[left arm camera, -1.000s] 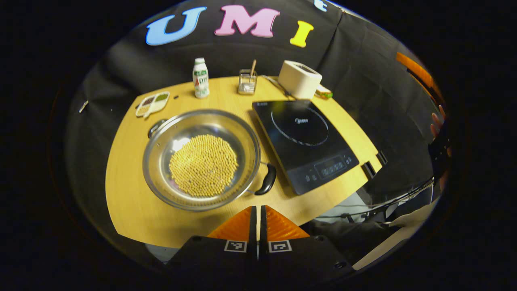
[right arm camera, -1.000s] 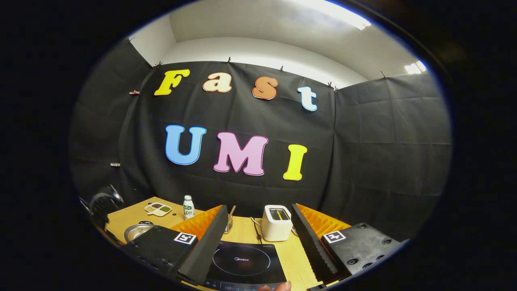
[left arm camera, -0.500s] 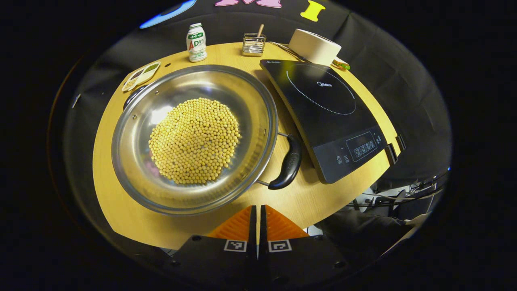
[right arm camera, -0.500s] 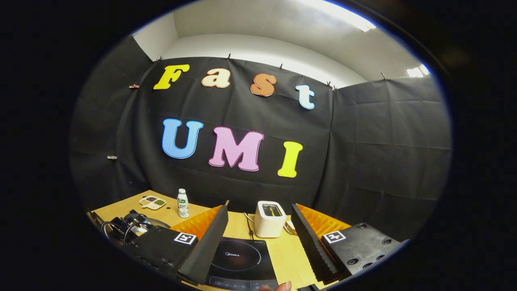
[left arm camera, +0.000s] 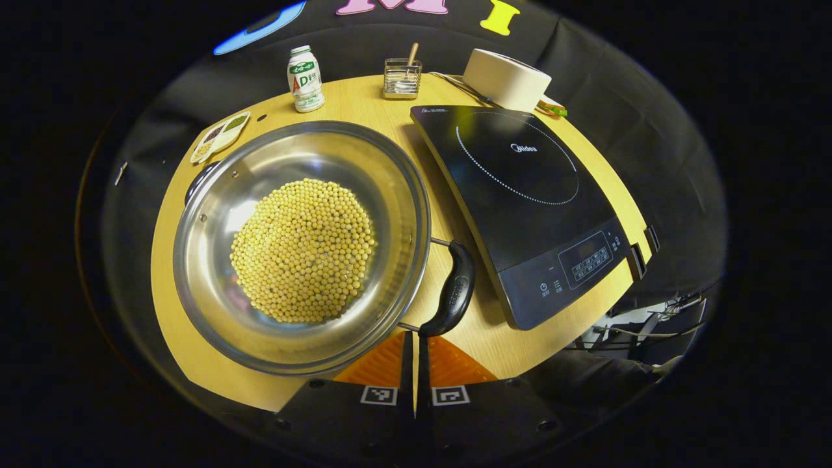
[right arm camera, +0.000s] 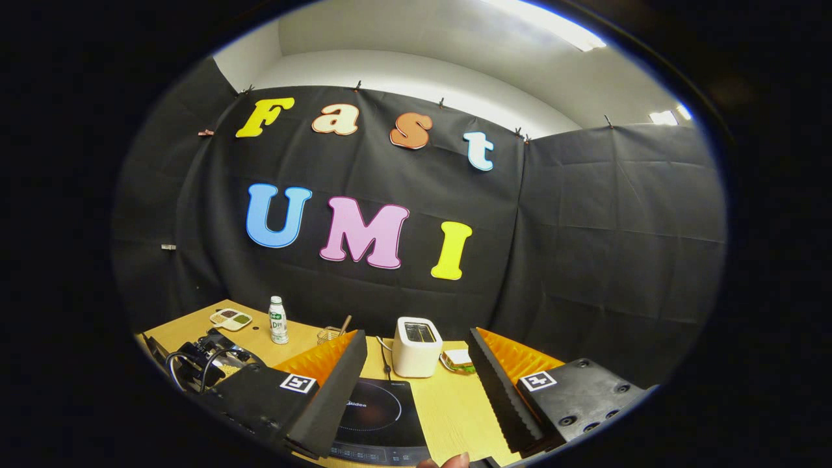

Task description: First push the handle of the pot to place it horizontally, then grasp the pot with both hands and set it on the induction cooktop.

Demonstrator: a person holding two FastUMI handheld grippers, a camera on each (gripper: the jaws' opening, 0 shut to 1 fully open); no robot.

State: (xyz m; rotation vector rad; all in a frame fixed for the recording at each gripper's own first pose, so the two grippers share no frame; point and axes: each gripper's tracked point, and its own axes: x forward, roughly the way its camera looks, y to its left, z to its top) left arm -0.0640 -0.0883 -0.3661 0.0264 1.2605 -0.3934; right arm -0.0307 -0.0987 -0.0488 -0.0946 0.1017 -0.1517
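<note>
Left hand-held gripper (left arm camera: 415,339): fingers pressed together, tips at the pot (left arm camera: 299,244) handle (left arm camera: 451,290).
Right hand-held gripper (right arm camera: 416,383): spread, above the cooktop (right arm camera: 383,416).

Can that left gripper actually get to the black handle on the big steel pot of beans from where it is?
Probably yes. The left gripper, fingers closed together, sits right at the near end of the black curved pot handle, with only bare wooden table beside it and nothing between them. The black induction cooktop lies off to the side.
</note>
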